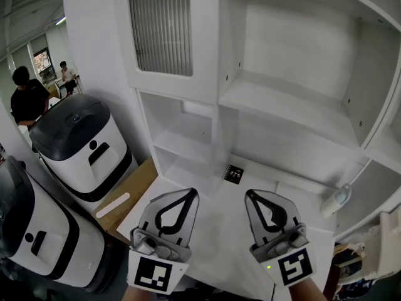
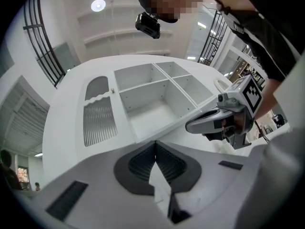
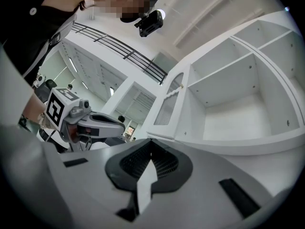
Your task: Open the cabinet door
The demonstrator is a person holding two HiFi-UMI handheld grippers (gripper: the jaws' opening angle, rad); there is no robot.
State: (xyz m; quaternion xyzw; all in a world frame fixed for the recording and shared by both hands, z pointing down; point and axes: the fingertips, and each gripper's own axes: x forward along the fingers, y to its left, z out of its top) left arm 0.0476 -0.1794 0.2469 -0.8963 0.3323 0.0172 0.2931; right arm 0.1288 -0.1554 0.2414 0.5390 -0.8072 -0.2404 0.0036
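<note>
The white cabinet (image 1: 294,105) fills the head view, with several open shelf compartments. Its door (image 1: 161,27), a white frame around a ribbed glass panel, covers the upper-left compartment. That door (image 2: 99,120) carries a small knob (image 2: 113,90) on its right edge. I cannot tell if it stands ajar. My left gripper (image 1: 188,193) and right gripper (image 1: 250,196) are side by side low in front of the cabinet, apart from the door. Both are shut and hold nothing. The left gripper view shows its jaws (image 2: 155,144) meeting, and the right gripper view shows the same (image 3: 150,144).
Two white machines with dark tops (image 1: 81,143) (image 1: 31,231) stand at the left beside a brown board (image 1: 128,193). On the white counter (image 1: 219,231) lie a small black marker tag (image 1: 234,174) and a white bottle (image 1: 335,200). People stand far back left (image 1: 28,99).
</note>
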